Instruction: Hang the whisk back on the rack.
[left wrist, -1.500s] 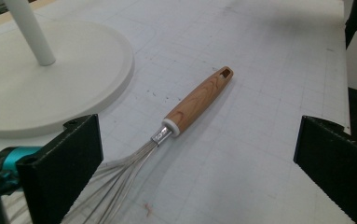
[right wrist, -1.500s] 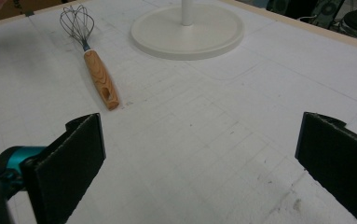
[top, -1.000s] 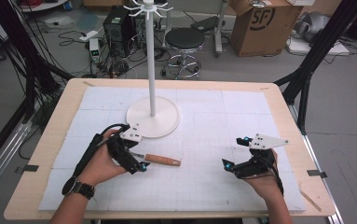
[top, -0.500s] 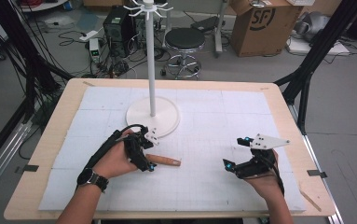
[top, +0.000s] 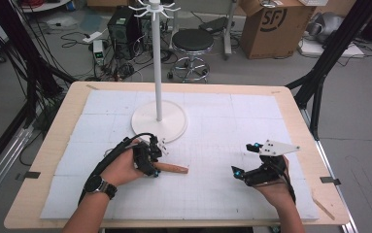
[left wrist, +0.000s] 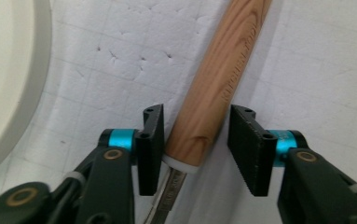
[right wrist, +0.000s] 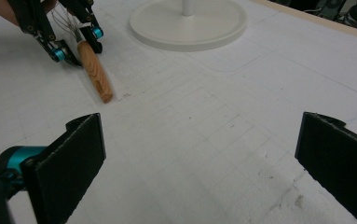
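Both handheld grippers are black with ribbed black pads and teal collars near the jaws, brass-coloured screws on the left gripper. The right gripper carries a grey three-cornered plate. Black wristwatch on the left wrist, black cable looping off.

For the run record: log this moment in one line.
left gripper: closing around wooden handle, one pad not touching | right gripper: open, holding nothing | white stand: upright on table

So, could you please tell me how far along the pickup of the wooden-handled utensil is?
Done: the left gripper straddles the wooden handle. In hand: its fingers have just been closing, one side still apart. Left: gripping and lifting it off the white mat; the right gripper waits open.
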